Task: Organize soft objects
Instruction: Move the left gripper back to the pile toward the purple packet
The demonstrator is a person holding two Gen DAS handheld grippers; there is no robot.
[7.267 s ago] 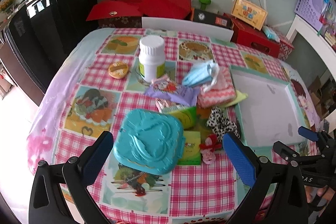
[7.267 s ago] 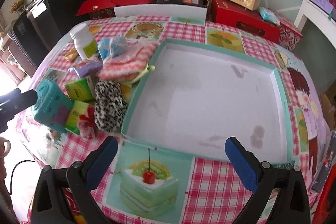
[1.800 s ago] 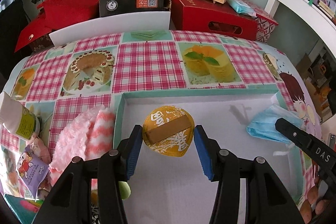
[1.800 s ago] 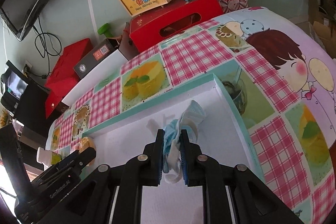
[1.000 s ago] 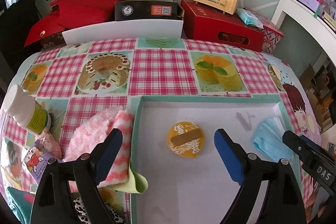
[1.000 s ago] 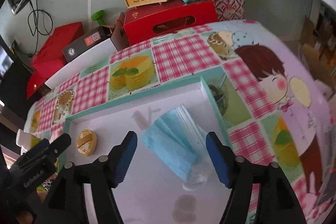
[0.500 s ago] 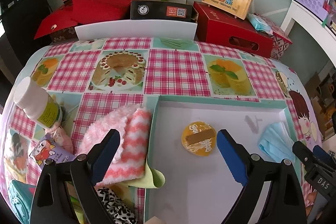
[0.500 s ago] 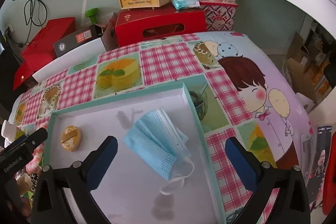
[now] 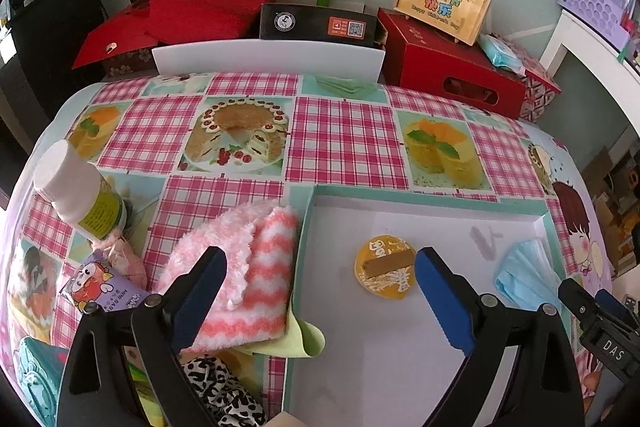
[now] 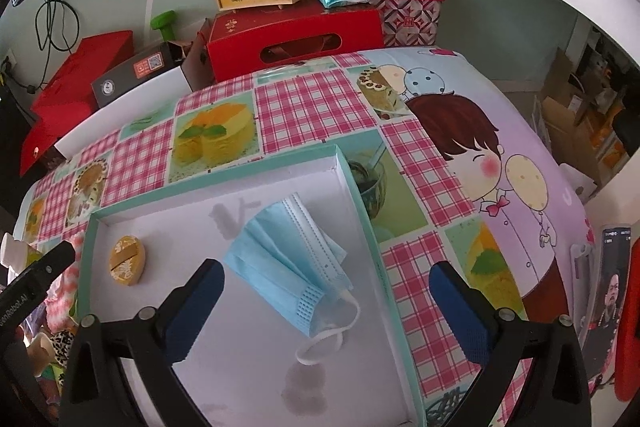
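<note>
A shallow white tray with a teal rim (image 9: pixel 424 193) (image 10: pixel 360 195) lies on the checked tablecloth. Inside it rest a round yellow packet (image 9: pixel 386 267) (image 10: pixel 127 260) and a blue face mask (image 10: pixel 294 263) (image 9: pixel 526 277). My left gripper (image 9: pixel 320 293) hangs open above the tray's left rim, with nothing between its fingers. My right gripper (image 10: pixel 326 301) stands wide open above the mask, its pads apart from it. A fluffy pink striped cloth (image 9: pixel 244 267) lies just left of the tray, over a yellow-green cloth (image 9: pixel 298 341). A leopard-print fabric piece (image 9: pixel 220 383) lies nearer me.
Left of the tray stand a white bottle (image 9: pixel 80 193), a purple snack packet (image 9: pixel 106 293) and a teal box (image 9: pixel 34 379). Red boxes (image 9: pixel 452 75), a black box (image 9: pixel 318 25) and a white board (image 9: pixel 268 57) line the table's far edge. A phone (image 10: pixel 610 279) sits at the right.
My left gripper drew back and leftward from the yellow packet, which stays in the tray. My right gripper opened wide and pulled back, leaving the blue mask lying in the tray.
</note>
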